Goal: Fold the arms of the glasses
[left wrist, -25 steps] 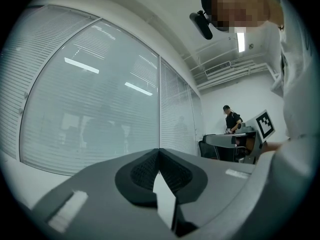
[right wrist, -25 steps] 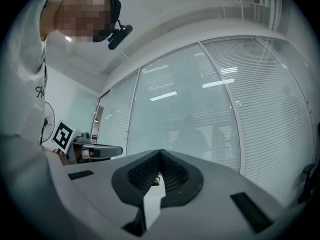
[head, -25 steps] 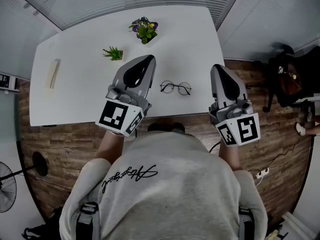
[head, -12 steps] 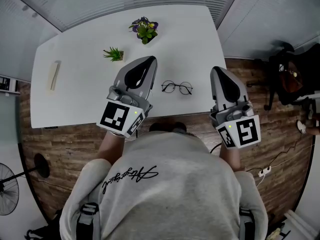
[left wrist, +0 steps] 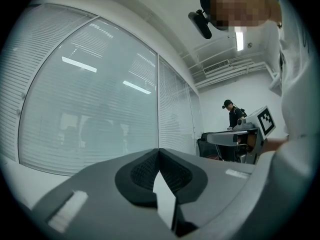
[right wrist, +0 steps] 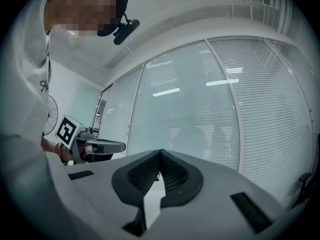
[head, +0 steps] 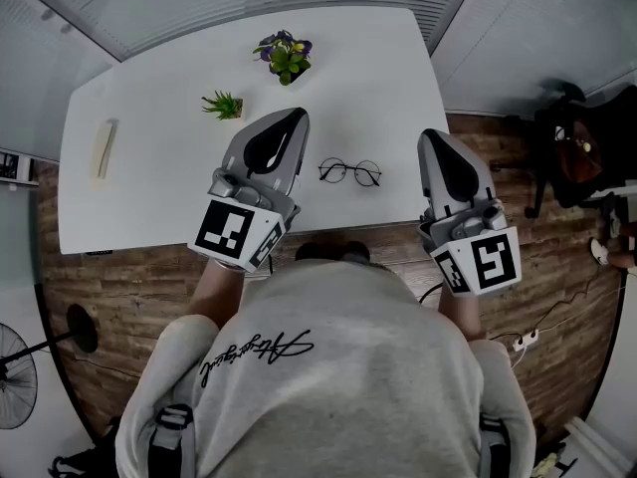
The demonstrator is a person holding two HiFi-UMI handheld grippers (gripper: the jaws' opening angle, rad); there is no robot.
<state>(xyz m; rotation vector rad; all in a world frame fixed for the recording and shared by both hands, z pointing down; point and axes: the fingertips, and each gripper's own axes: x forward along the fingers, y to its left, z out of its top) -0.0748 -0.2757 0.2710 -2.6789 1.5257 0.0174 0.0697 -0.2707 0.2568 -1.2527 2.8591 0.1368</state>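
Note:
A pair of thin round-rimmed glasses [head: 349, 173] lies on the white table [head: 159, 182] near its front edge, between my two grippers. My left gripper [head: 295, 116] hovers just left of the glasses, shut and empty, pointing level toward the far side. My right gripper [head: 431, 135] is held at the table's right edge, to the right of the glasses, also shut with nothing in it. In the left gripper view the jaws [left wrist: 159, 151] meet at the tip; the right gripper view shows its jaws [right wrist: 160, 153] likewise closed. The glasses are hidden in both gripper views.
Two small potted plants stand further back: a green one [head: 223, 105] and a flowering one [head: 286, 57]. A pale flat bar [head: 104, 147] lies at the table's left. Glass walls with blinds [left wrist: 95, 94] face the grippers. A black bag [head: 572, 157] sits right of the table.

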